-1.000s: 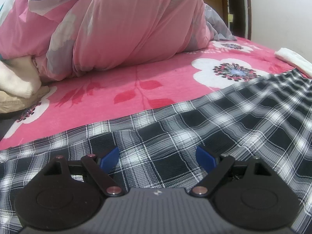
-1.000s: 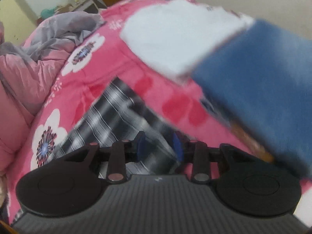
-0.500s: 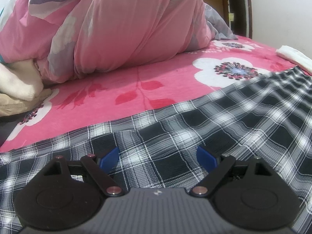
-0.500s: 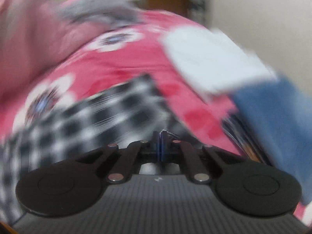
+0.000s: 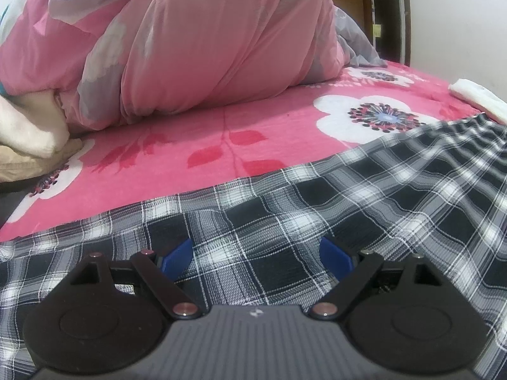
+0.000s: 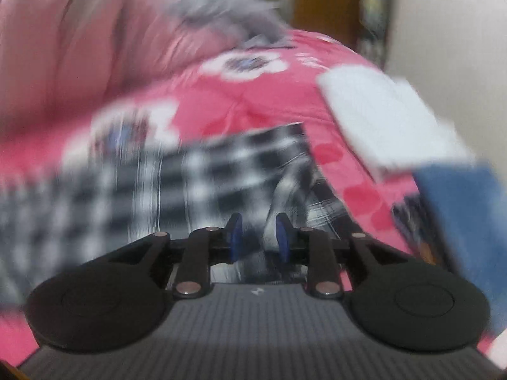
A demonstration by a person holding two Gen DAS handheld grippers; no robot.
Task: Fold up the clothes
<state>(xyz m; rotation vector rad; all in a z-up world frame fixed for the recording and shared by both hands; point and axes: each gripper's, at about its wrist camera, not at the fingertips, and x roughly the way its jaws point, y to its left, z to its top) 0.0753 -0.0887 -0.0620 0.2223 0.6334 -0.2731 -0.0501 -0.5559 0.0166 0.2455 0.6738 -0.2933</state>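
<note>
A black-and-white plaid garment (image 5: 364, 209) lies spread on the pink floral bedsheet (image 5: 177, 171). My left gripper (image 5: 256, 258) hovers low over its near part, open wide, blue fingertips (image 5: 177, 255) on either side of flat cloth and gripping nothing. The right wrist view is blurred by motion. There my right gripper (image 6: 258, 237) sits at the garment's right end (image 6: 253, 155), its fingers a little apart with a raised fold of plaid cloth between them.
A bulky pink quilt (image 5: 196, 47) is piled at the back of the bed, with cream cloth (image 5: 28, 129) at the left. A folded white item (image 6: 380, 117) and a folded blue item (image 6: 465, 221) lie right of the garment. A wall and wooden door stand behind.
The right gripper swung left along the garment, closed fully half a second ago, and its fingers now stand slightly apart. The left gripper stayed open, nearly still.
</note>
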